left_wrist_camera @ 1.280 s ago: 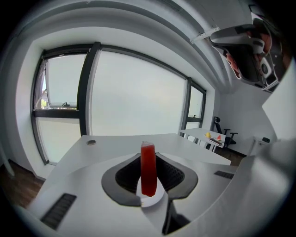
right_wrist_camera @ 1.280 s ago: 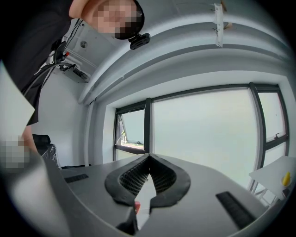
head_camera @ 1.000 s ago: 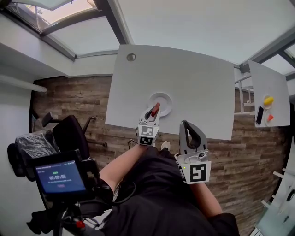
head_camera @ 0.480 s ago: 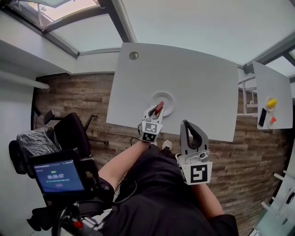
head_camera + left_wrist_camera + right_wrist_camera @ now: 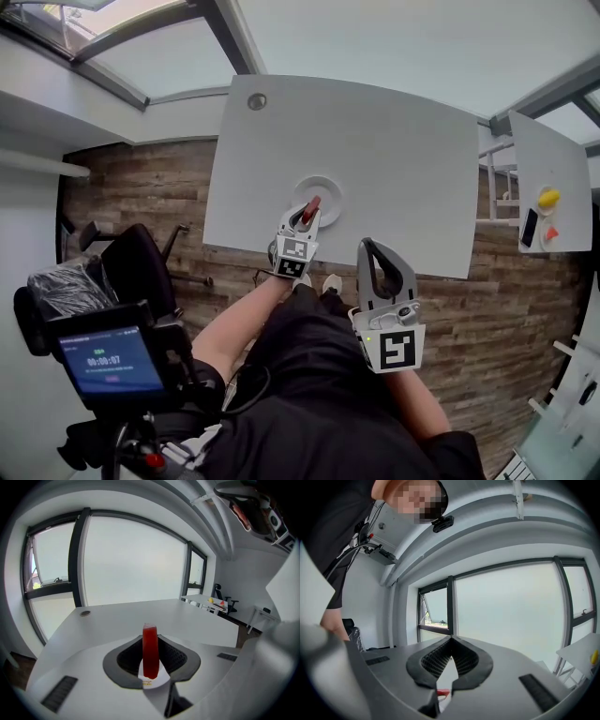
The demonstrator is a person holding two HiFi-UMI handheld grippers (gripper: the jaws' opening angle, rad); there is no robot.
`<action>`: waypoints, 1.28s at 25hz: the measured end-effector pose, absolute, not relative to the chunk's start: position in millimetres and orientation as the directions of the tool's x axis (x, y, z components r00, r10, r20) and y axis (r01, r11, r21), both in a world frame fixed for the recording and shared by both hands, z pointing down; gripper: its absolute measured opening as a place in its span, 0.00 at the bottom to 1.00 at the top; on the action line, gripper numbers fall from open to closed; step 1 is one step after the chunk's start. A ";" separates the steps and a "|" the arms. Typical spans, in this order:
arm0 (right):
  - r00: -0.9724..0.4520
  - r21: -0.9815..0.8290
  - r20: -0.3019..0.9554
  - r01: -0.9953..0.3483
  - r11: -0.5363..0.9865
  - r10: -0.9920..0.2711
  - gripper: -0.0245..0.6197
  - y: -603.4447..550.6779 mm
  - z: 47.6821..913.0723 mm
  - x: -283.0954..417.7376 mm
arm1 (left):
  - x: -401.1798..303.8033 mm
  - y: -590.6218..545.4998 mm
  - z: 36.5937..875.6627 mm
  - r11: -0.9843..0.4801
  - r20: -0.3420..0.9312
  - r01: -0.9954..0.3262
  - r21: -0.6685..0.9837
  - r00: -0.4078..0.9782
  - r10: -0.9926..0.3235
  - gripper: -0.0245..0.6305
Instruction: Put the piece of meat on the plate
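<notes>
A thin red piece of meat (image 5: 310, 209) stands upright between the jaws of my left gripper (image 5: 304, 217), which is shut on it. It hangs over the near rim of the round white plate (image 5: 328, 191) on the white table (image 5: 394, 150). In the left gripper view the meat (image 5: 150, 651) sticks up from the dark pads (image 5: 177, 657), with the table (image 5: 122, 613) stretching ahead. My right gripper (image 5: 369, 247) is held back near my body, short of the table's edge. Its jaws meet at the tips (image 5: 450, 639) with nothing between them.
A round grommet (image 5: 256, 101) sits at the table's far left corner. A second white table (image 5: 548, 164) at the right carries a yellow thing (image 5: 548, 198) and an orange one. A black office chair (image 5: 131, 267) and a screen (image 5: 105, 360) stand left of me on the wooden floor.
The head view has shifted slightly. Both grippers keep their places relative to the plate, and the meat stays held in the left one.
</notes>
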State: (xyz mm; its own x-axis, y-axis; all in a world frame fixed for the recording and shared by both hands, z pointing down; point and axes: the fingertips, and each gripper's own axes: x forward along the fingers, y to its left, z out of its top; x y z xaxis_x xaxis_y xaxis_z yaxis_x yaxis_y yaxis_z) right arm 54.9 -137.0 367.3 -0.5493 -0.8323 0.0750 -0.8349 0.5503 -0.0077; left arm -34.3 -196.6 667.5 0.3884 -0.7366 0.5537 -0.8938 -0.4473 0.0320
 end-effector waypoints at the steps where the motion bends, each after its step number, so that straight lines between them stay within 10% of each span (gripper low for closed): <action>1: -0.549 -0.005 0.078 -0.835 0.551 -0.832 0.05 -135.4 367.9 53.8 | -35.9 -195.2 670.8 -0.451 0.561 -0.892 0.034 0.390 -0.730 0.18; 32: -0.481 0.011 0.124 -0.874 0.486 -0.868 0.05 -109.1 373.1 66.3 | -22.3 -185.1 711.3 -0.527 0.626 -0.843 0.103 0.467 -0.625 0.18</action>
